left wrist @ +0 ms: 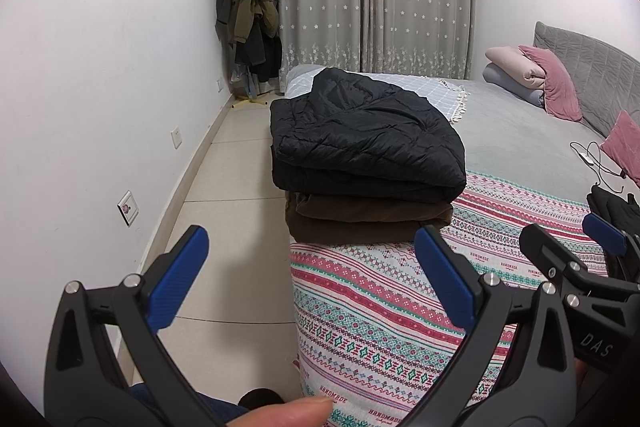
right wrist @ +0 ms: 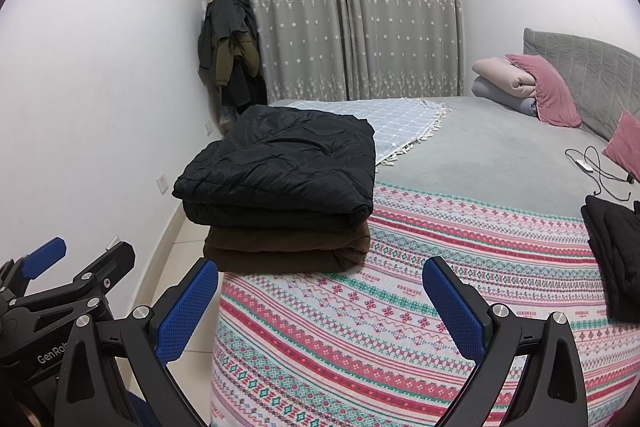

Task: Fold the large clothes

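Left gripper (left wrist: 312, 279): fingers spread apart, holding nothing, off the bed's near-left corner. Folded black jacket (right wrist: 280, 171) lies stacked on a folded brown garment (right wrist: 288, 247) at the left edge of the patterned bedspread (right wrist: 400, 327). Right gripper (right wrist: 320, 303): spread apart, holding nothing. Another black garment (right wrist: 616, 251) lies far right.

The grey bed (right wrist: 492, 155) carries a patterned blanket (right wrist: 400, 327), a checked throw (right wrist: 404, 119), pink pillows (right wrist: 554, 99) and a rolled duvet (right wrist: 504, 77); a brown folded garment (right wrist: 288, 247) (under a black jacket (right wrist: 280, 163)) rests on the blanket.
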`<state>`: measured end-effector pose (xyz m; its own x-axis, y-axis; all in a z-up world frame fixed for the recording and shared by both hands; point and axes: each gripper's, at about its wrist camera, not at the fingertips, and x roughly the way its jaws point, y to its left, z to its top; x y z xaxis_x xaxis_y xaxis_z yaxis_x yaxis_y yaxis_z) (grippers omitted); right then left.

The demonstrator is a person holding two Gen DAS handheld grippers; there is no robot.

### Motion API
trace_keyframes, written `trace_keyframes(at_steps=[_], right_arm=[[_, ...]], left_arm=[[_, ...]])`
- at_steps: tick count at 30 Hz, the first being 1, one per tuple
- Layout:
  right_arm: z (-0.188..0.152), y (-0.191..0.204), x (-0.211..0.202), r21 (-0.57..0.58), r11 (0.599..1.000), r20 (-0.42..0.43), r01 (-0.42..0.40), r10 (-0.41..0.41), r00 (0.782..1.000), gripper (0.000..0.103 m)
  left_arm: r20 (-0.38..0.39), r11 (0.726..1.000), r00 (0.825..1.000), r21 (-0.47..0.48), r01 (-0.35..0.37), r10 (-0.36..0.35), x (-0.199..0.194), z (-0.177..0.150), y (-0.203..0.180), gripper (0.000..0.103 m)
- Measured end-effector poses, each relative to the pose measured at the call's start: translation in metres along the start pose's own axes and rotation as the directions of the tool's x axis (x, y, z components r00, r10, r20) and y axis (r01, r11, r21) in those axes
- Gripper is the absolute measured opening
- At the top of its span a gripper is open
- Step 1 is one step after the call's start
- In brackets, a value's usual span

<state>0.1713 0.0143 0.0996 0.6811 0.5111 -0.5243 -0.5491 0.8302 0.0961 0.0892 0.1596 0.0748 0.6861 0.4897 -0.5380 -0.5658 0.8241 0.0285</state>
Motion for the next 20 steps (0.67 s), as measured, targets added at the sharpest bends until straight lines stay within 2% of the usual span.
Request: trace_keyframes(at_steps=[20], right_arm=[[-0.001, 0.0018, 0.0011, 0.003, 1.0, -0.002, -0.002, 0.002, 1.0, 0.103]], left_arm=[[0.0, 1.0, 1.0, -0.003, -0.01, 0.01, -0.0014, -0.0006, 0.0003, 0.102]])
